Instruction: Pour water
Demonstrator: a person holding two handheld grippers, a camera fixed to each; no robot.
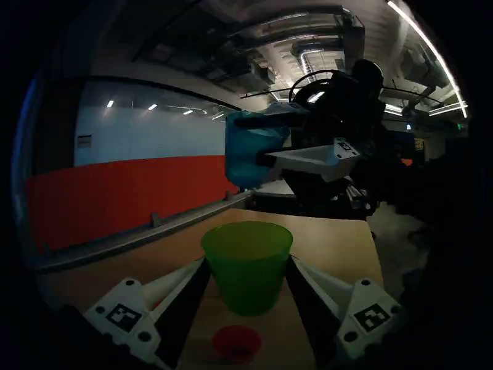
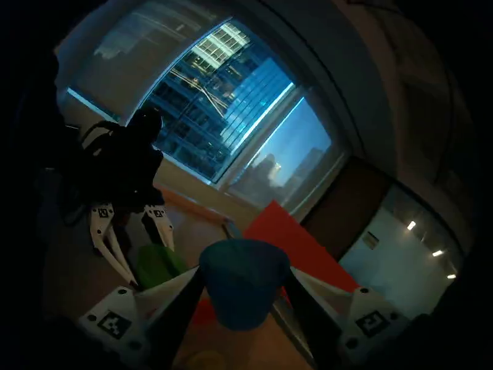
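Pouring looks about to begin; the left claw pinches the green cup by both sides, low over the wooden surface, well in from its far and right edges; whether the cup's base touches it, I cannot tell. The right claw pinches the blue cup, raised above and beyond the green cup; no water shows. Next, I judge, the blue rim must come over the green mouth and tip slowly. Open air lies between the 2 cups; a small red disc lies just nearer, out of the path.
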